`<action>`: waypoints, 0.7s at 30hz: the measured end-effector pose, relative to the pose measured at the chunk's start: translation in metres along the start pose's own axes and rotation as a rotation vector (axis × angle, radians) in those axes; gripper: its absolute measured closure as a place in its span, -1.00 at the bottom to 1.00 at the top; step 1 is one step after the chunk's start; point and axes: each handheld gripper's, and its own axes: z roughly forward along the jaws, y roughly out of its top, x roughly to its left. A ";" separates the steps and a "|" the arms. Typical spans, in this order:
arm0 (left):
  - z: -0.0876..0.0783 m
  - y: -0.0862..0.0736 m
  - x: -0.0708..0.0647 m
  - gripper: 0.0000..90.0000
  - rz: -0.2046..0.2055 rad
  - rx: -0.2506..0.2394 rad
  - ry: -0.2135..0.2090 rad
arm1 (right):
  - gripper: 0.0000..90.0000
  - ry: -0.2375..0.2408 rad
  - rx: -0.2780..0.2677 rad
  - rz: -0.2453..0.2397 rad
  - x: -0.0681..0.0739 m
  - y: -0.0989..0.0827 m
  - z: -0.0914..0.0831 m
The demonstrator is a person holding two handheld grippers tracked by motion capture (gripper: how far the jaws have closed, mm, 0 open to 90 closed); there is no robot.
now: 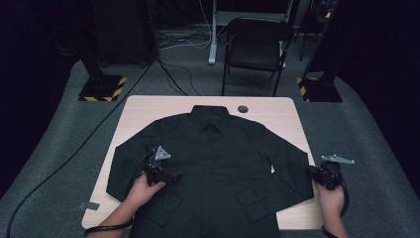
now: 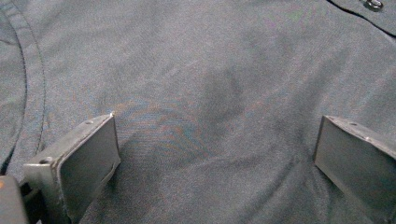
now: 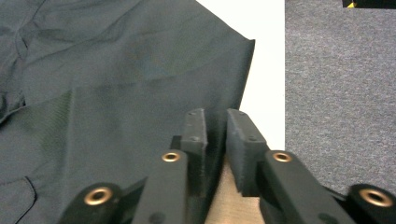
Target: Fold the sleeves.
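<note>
Two grippers work a dark shirt [image 1: 218, 163] spread face up on the pale wooden counter [image 1: 277, 111], collar toward the far edge, both sleeves angled down and outward, the hem hanging off the near edge.

Farthest left, beyond the counter, a black cable [image 1: 64, 158] trails over the grey carpet [image 1: 49, 139], and a yellow-and-black striped stand base [image 1: 103, 88] sits on the floor. A small grey tag [image 1: 89, 205] lies on the counter's near left corner.

Next comes the left gripper [image 1: 166, 174], held in the person's left hand [image 1: 142, 188] over the shirt's chest, just inside the left-hand sleeve. In the left gripper view its fingers [image 2: 88, 163] stand spread wide, with flat shirt cloth [image 2: 210, 93] between and beneath them; nothing is pinched. A button [image 2: 373, 4] shows at the top right corner of that view.

At the middle, the button placket runs down the shirt front, and a dark round grommet [image 1: 242, 108] sits in the counter near the collar. A black folding chair [image 1: 255, 47] stands beyond the far edge.

On the right, the right gripper [image 1: 317, 173], in the person's right hand [image 1: 331, 196], sits at the counter's right edge beside the sleeve. In the right gripper view its fingers [image 3: 243, 149] are drawn close together, pinching the sleeve's edge [image 3: 219, 130] between them, with bare counter and carpet to the right.
</note>
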 end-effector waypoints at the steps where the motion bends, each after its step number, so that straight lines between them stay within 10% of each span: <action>1: 0.000 0.000 0.000 -1.00 0.001 0.000 0.000 | 0.81 0.000 -0.001 -0.001 0.000 0.000 0.000; 21: 0.000 0.000 0.000 -1.00 0.002 0.002 0.000 | 0.99 0.023 -0.040 -0.007 0.003 0.006 -0.009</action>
